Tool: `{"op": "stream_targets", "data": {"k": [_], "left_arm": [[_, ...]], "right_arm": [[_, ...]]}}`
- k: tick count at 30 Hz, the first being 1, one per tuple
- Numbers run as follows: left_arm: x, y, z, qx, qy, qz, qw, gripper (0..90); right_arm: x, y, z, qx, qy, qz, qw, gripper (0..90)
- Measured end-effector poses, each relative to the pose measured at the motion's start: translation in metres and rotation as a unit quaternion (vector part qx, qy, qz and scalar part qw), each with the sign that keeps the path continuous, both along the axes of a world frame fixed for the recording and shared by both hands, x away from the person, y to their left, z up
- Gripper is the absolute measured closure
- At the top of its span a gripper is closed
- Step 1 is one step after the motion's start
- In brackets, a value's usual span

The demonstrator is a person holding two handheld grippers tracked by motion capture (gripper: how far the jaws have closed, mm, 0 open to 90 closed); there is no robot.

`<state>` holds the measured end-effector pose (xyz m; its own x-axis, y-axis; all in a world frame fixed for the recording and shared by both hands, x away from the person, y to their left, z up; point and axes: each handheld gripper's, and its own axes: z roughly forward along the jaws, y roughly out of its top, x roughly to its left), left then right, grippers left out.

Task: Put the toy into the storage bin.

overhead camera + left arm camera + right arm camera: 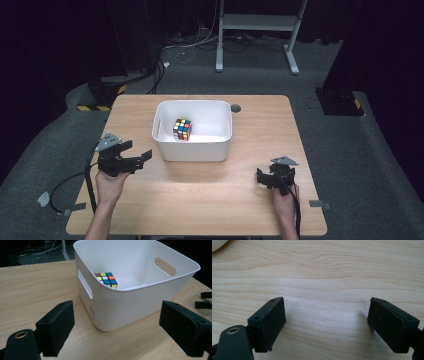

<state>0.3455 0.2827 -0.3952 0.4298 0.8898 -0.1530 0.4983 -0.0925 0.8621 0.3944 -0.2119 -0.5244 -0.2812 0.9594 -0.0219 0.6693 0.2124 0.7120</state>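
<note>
Risk, as judged: the puzzle cube (182, 129) sits low inside the white bin (220, 145), so a reach by the left tool (134, 153) over the near wall could clip the rim and shove or tip the light bin across the table (210, 200). Left tool: jaws spread wide, holding nothing, bin just ahead of it, cube beyond the bin's near wall. Right tool (263, 176): jaws likewise wide and empty over bare table, bin and cube well off ahead and to its left.

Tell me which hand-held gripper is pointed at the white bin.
The left hand-held gripper: its open jaws face the white bin holding the puzzle cube. The right hand-held gripper faces bare table.
</note>
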Motion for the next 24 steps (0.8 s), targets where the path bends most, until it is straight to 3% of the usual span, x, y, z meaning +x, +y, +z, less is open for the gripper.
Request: {"op": "stream_targets", "data": {"k": [24], "left_arm": [[-0.007, 0.001, -0.013, 0.001, 0.006, -0.008, 0.9999, 13.2]], "right_arm": [[0.000, 0.000, 0.000, 0.000, 0.000, 0.000, 1.0000, 14.5]]}}
